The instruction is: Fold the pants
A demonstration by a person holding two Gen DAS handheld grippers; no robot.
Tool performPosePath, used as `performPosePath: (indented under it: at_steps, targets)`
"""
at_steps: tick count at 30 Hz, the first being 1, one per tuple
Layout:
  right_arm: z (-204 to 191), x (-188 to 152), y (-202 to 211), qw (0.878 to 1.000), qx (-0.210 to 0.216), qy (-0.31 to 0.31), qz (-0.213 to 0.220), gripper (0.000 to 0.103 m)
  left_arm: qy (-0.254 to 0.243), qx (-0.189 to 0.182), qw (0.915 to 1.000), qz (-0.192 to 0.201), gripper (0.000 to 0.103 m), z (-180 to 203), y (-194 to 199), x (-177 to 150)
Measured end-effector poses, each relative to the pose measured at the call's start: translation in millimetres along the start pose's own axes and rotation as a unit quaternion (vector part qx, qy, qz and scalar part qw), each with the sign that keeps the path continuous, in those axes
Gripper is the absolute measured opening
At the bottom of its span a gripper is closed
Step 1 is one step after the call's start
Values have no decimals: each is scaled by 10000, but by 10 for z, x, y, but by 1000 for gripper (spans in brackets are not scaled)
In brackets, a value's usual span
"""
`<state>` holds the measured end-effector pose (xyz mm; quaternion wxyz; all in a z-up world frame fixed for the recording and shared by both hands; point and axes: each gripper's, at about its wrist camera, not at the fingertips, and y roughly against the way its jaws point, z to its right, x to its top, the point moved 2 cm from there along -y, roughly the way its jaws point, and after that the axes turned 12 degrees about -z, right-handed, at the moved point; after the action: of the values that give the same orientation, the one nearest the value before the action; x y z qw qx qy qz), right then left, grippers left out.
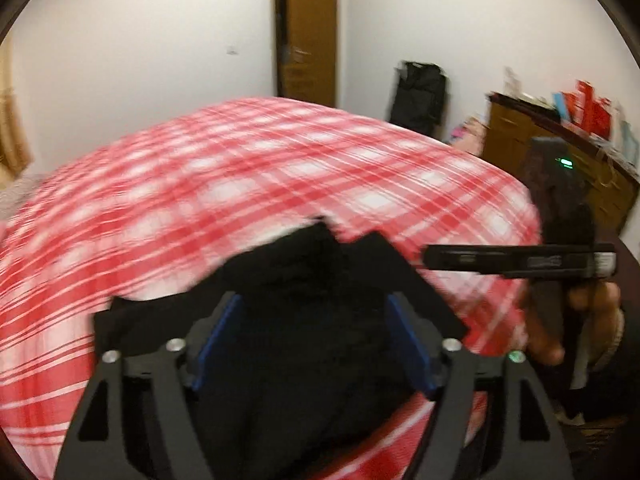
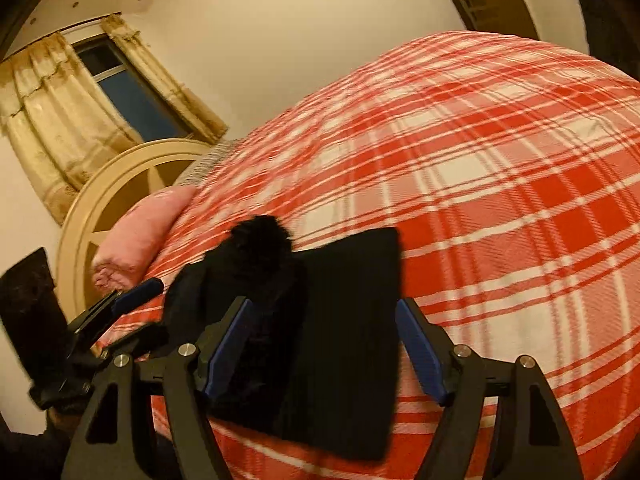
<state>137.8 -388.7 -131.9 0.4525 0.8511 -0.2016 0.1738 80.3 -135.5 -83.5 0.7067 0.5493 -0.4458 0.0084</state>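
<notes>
Black pants (image 1: 304,280) lie bunched and partly folded on the red-and-white plaid bed cover (image 1: 240,168). My left gripper (image 1: 314,340) is open, its blue pads (image 1: 218,340) on either side of the dark cloth, and I cannot tell whether they touch it. In the right wrist view the pants (image 2: 344,300) form a flat folded panel with a fuzzy lump at its far left. My right gripper (image 2: 326,352) is open over this panel. The left gripper (image 2: 138,314) shows at the pants' left edge. The right gripper (image 1: 436,258), in a hand (image 1: 580,320), appears side-on at the right.
The bed cover (image 2: 500,200) stretches far beyond the pants. A pink pillow (image 2: 140,232) and cream headboard (image 2: 104,184) lie at the left, below a curtained window (image 2: 132,92). A brown door (image 1: 308,36), a black bag (image 1: 420,96) and a cluttered wooden cabinet (image 1: 540,136) line the far wall.
</notes>
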Motion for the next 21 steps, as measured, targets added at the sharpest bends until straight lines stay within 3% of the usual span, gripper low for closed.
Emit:
performPosePath:
  at_steps: [2, 5, 12, 14, 15, 16, 19, 21]
  targets:
    - [-95, -8, -50, 9999, 58, 83, -92, 76, 220, 348, 9991, 32, 89, -255, 36, -77]
    - [-245, 5, -245, 9991, 6, 214, -377, 77, 629, 862, 9942, -104, 91, -651, -6, -194]
    - [-441, 87, -703, 9953, -68, 244, -940, 76, 1506, 1034, 9828, -282, 91, -1202, -149, -413]
    - [-483, 81, -796, 9938, -93, 285, -1066, 63, 1609, 999, 9814, -315, 91, -1268, -218, -440]
    - [-532, 75, -846, 9927, -77, 363, -1149, 36, 1653, 1003, 9805, -348, 91, -1291, -263, -446]
    - [-609, 67, -882, 9914, -111, 510, -1200, 25, 1702, 984, 9797, -392, 91, -1325, -308, -459]
    - [-747, 79, -769, 9926, -68, 724, -975, 10, 1903, 922, 9762, -472, 91, -1406, -329, -464]
    - [-787, 106, -589, 9940, 82, 793, -749, 9, 1980, 906, 9753, -377, 91, -1442, -260, -432]
